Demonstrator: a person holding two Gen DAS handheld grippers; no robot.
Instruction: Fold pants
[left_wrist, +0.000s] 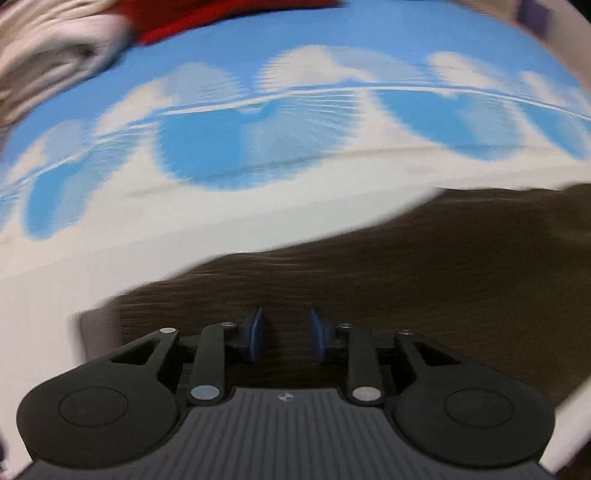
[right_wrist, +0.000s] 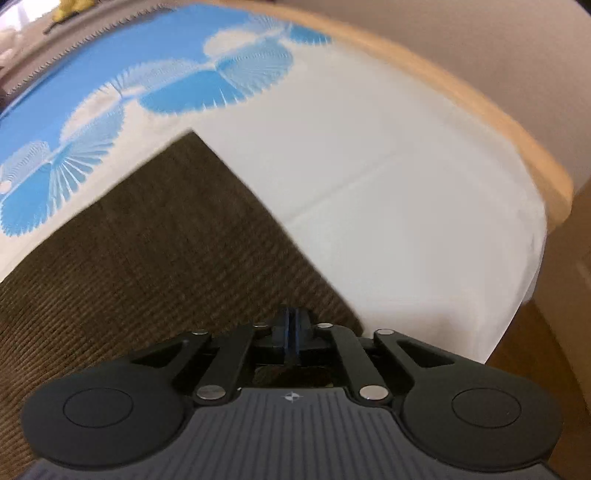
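Observation:
Brown corduroy pants lie flat on a white and blue patterned cloth. In the left wrist view my left gripper hangs over the pants with its blue pads apart; only flat fabric shows behind the gap. The right wrist view has the pants running up to a square corner at upper left. My right gripper has its pads pressed together at the pants' right edge. A little brown cloth shows bunched under its linkage, so it looks pinched on the fabric.
The patterned cloth covers a surface with a light wooden rim; it drops off at the right to a wooden floor. A pile of pale folded clothes and a red garment sit at the far left.

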